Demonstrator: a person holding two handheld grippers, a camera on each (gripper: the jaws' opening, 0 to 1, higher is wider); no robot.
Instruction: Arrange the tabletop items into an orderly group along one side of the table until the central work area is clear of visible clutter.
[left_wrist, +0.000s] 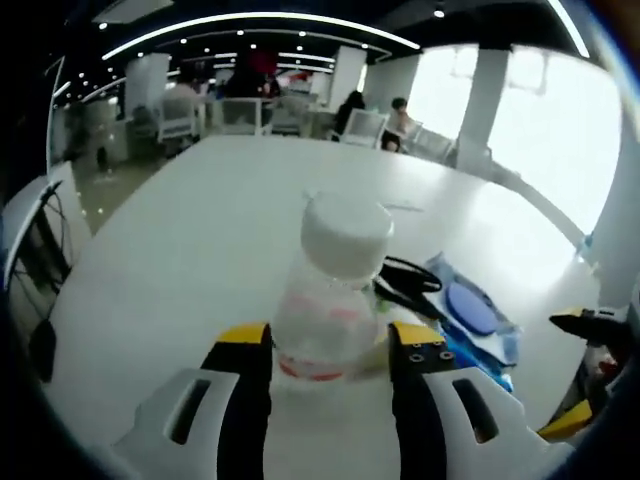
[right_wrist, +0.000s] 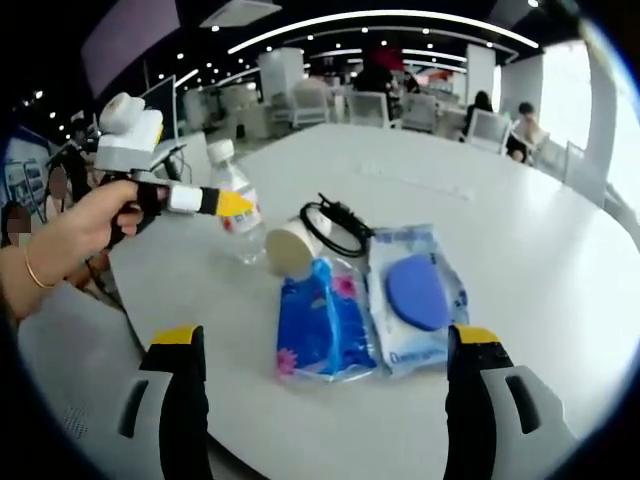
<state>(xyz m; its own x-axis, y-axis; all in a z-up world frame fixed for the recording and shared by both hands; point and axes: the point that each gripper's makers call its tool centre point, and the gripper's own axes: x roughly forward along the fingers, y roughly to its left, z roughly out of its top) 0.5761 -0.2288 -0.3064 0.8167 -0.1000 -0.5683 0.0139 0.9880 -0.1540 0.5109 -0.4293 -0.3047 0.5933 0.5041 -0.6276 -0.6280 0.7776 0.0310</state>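
My left claw (left_wrist: 330, 355) grasping bottle (left_wrist: 335, 290) near worktop (left_wrist: 200, 240) edge; right claw (right_wrist: 325, 345) released over wipes (right_wrist: 415, 295). Loose grip may drop bottle.

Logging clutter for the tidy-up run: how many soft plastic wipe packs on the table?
2. The dark blue flowered wipe pack lies left in the right gripper view; the pale blue wipe pack with round blue lid touches its right side. Nothing suggests hidden ones.
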